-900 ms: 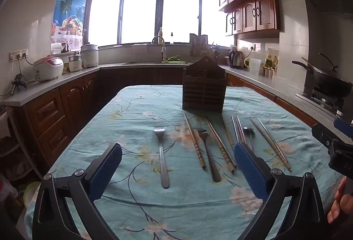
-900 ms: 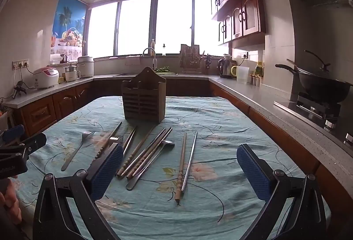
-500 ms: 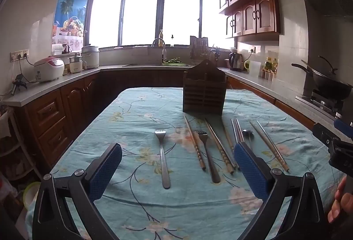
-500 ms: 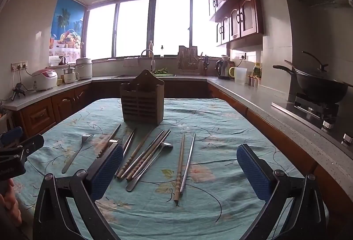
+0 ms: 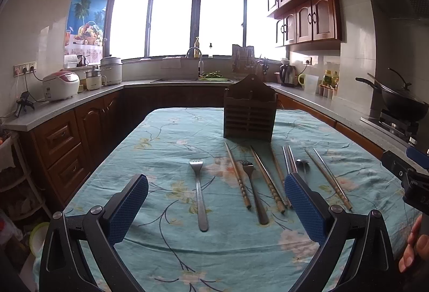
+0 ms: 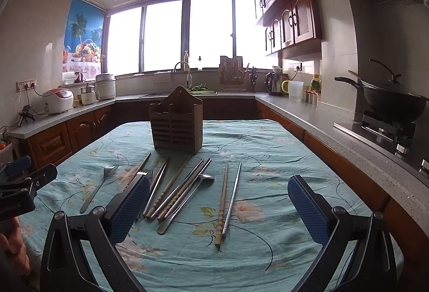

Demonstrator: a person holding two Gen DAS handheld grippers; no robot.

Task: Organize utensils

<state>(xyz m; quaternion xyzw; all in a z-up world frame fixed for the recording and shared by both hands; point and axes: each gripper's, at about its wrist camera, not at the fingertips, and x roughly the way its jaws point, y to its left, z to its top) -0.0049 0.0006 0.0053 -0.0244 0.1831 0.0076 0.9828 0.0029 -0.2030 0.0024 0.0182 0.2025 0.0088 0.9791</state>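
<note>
A brown slatted wooden utensil holder (image 5: 250, 111) (image 6: 176, 125) stands upright mid-table on the teal floral cloth (image 5: 166, 147). In front of it lie a lone fork (image 5: 199, 195) (image 6: 97, 188), a second fork (image 5: 253, 190), a metal spoon (image 6: 187, 199) (image 5: 302, 165) and several wooden and metal chopsticks (image 5: 268, 184) (image 6: 225, 200). My left gripper (image 5: 215, 207) hovers open above the near table edge, nothing between its blue pads. My right gripper (image 6: 218, 207) is likewise open and empty, over the chopsticks.
Wooden cabinets and grey counters ring the table. A rice cooker (image 5: 61, 85) sits left, a sink (image 5: 191, 80) at the back, a kettle (image 5: 287, 75) and a black wok (image 6: 391, 101) on the stove at right. A person's fingers (image 5: 411, 251) show at the right edge.
Both views have tilted up slightly, so the table and utensils sit a little lower in frame. Both grippers stay wide open and nothing on the table has moved.
</note>
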